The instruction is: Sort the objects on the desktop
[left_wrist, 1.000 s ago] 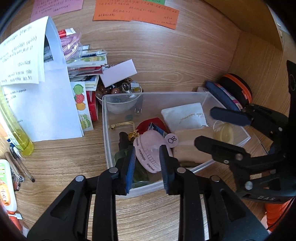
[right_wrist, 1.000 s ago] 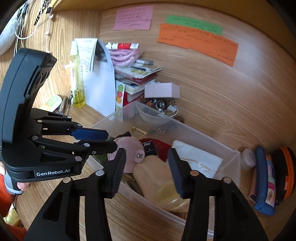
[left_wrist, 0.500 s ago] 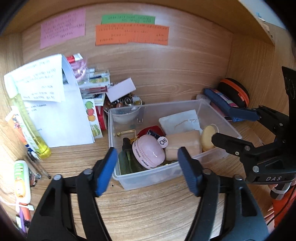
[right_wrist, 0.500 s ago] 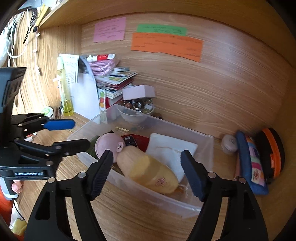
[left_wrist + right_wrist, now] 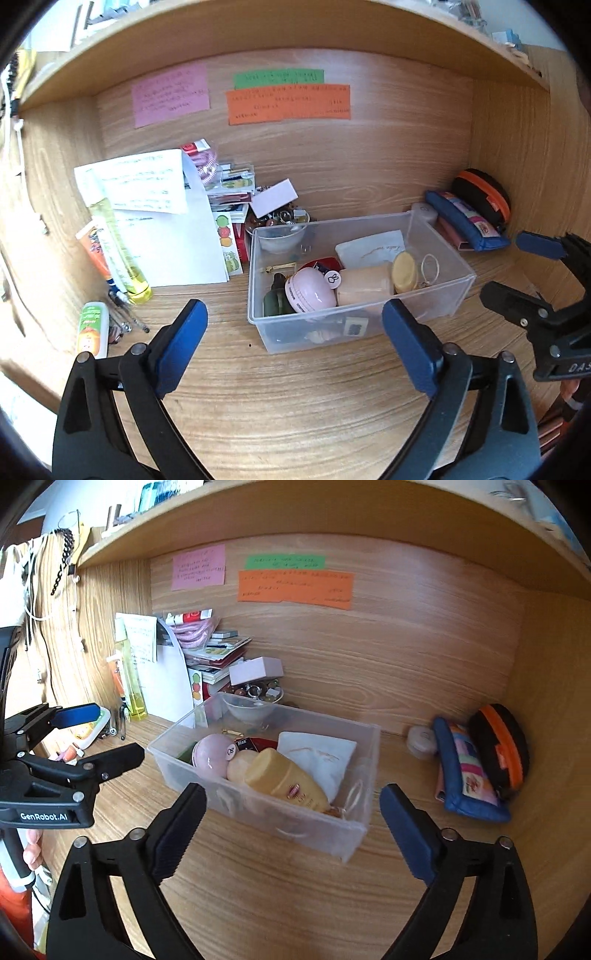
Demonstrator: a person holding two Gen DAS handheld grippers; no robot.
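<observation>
A clear plastic bin (image 5: 436, 295) stands on the wooden desk; it also shows in the right wrist view (image 5: 354, 830). In it lie a pink round case (image 5: 312, 291), a beige bottle with a yellow cap (image 5: 369, 282) (image 5: 286, 779), a white pouch (image 5: 373, 247) and a small clear bowl (image 5: 280, 236). My left gripper (image 5: 293, 343) is open and empty, held back from the bin's near wall. My right gripper (image 5: 291, 823) is open and empty, also in front of the bin. Each gripper shows in the other's view, the left one (image 5: 99, 731) and the right one (image 5: 517, 266).
Left of the bin stand papers and booklets (image 5: 166, 221), a yellow spray bottle (image 5: 118, 243), a tube (image 5: 92, 328) and pens (image 5: 125, 317). A blue pouch (image 5: 465, 221) and a black-orange case (image 5: 484, 195) lie at the right wall. Coloured notes (image 5: 288, 99) hang on the back panel.
Both grippers have opened wide and pulled back and up from the bin. The pink case and the beige bottle stay in the bin.
</observation>
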